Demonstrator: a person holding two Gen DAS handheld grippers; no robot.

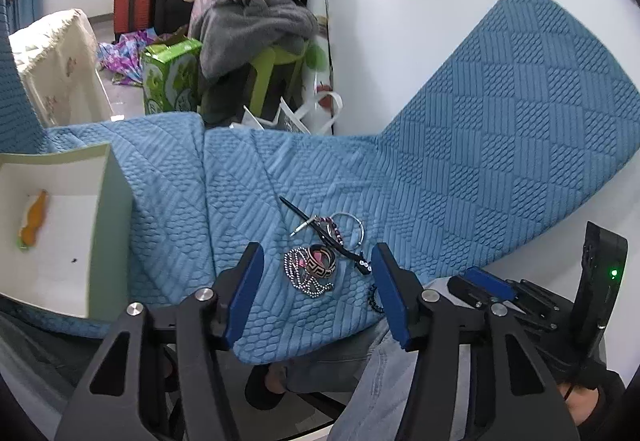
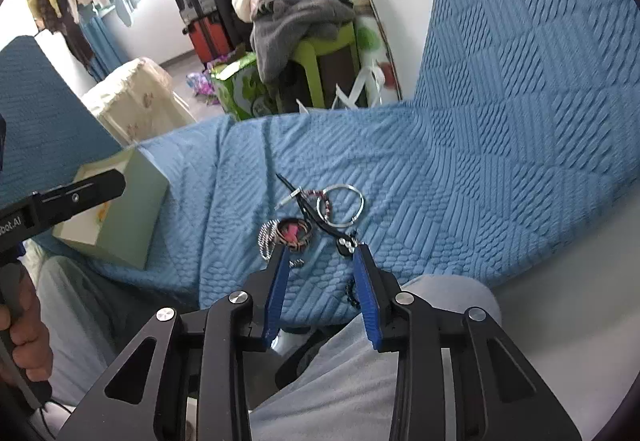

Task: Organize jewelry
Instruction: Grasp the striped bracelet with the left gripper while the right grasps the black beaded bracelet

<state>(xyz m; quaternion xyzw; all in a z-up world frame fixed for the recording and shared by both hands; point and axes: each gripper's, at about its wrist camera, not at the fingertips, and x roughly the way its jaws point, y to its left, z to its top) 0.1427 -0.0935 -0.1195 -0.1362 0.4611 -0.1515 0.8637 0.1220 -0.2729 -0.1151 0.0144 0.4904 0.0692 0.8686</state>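
The jewelry pile [image 1: 326,255] is lying on the blue quilted cover [image 1: 460,169] near its front edge, and it is tangled enough that single pieces are hard to sort out: a patterned bangle [image 1: 320,261] is sitting on a ball chain [image 1: 304,281], a silver ring [image 1: 349,227] is overlapping a purple beaded strand, and a thin black cord is running through them. A dark beaded piece [image 1: 374,297] is lying half hidden behind the left gripper's right finger. The left gripper [image 1: 318,295] is hanging above the pile with its jaws standing about half open and holding nothing. The right gripper [image 2: 320,281] is hovering at the pile's near edge, jaws narrower but apart, nothing gripped between them. An open pale green box [image 1: 102,225] is sitting on the cover to the left, cut off by the frame. A person's grey-clad legs are showing below the cover's edge, and a hand [image 2: 24,329] is gripping the left handle.
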